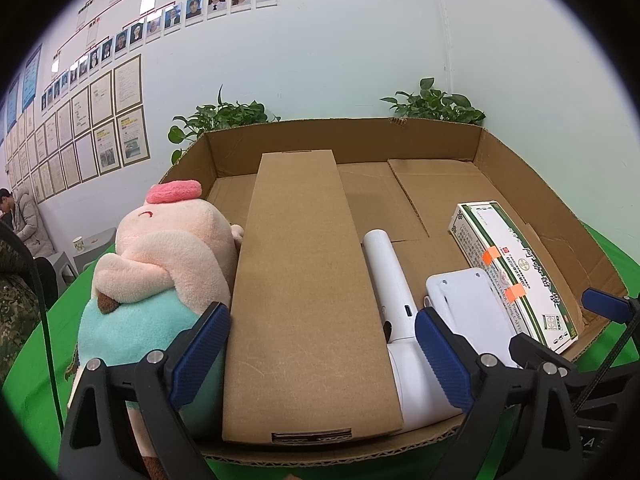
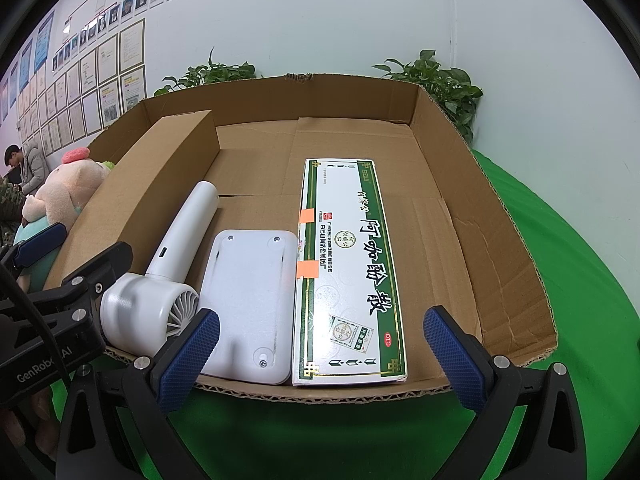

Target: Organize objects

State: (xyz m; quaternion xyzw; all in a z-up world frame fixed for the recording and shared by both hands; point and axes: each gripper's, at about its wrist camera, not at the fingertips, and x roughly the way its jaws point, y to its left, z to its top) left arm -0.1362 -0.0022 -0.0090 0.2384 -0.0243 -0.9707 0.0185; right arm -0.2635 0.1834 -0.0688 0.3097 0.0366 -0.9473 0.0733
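A shallow cardboard tray (image 2: 472,216) sits on a green cloth. In it, left to right, lie a long brown box (image 1: 304,280), a white handheld fan (image 2: 168,264), a flat white plastic device (image 2: 248,296) and a green-and-white medicine box (image 2: 348,276). A pink and teal plush toy (image 1: 168,248) leans against the brown box's left side; whether it is inside the tray is hidden. My left gripper (image 1: 320,354) is open, its fingers on either side of the brown box's near end. My right gripper (image 2: 320,360) is open at the tray's near edge, in front of the flat device and medicine box.
The tray's far half and right side (image 2: 360,140) are bare cardboard. Potted plants (image 2: 440,80) stand behind it against a white wall. At the far left a person (image 2: 28,168) sits by a grey stool with a paper cup (image 1: 79,245).
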